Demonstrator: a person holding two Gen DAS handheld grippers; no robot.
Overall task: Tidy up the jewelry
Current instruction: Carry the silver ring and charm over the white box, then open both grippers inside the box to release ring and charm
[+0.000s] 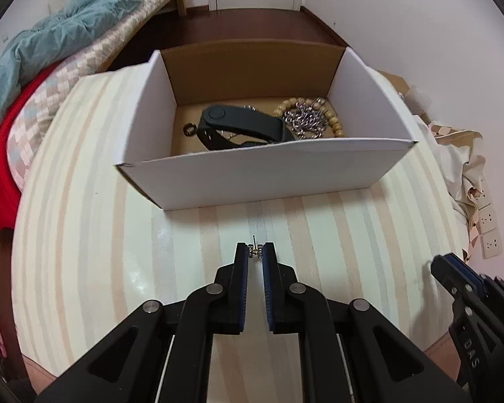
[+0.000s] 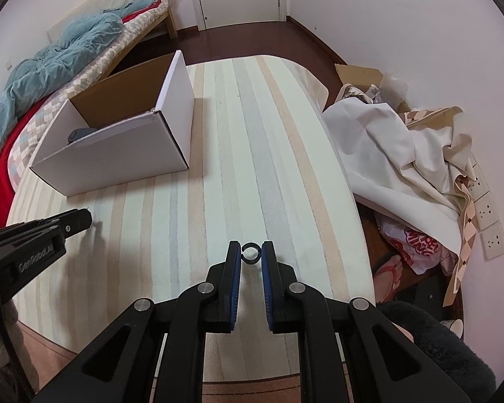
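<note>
Striped table [image 1: 84, 201] bearing an open white cardboard box [image 1: 252, 174], which lies directly ahead of the left gripper [image 1: 255, 252] and ahead and to the left of the right gripper [image 2: 251, 252]; the left gripper is judged the nearer of the two to the box. Inside the box rest a black strap-like item [image 1: 242, 127], a wooden bead bracelet [image 1: 332, 121], a silver chain [image 1: 302, 119] and a small dark ring [image 1: 189, 130]. The left fingers [image 1: 241, 262] pinch a small metallic earring [image 1: 254, 251] at their tips, its thin post pointing forward toward the box. The right fingers [image 2: 234, 262] pinch a small dark open ring [image 2: 251, 252], its gap turned to the left. From the right wrist view the near wall hides almost all of the box's contents. The earring is too small to make out in detail, and whether either piece touches the table cannot be told.
</note>
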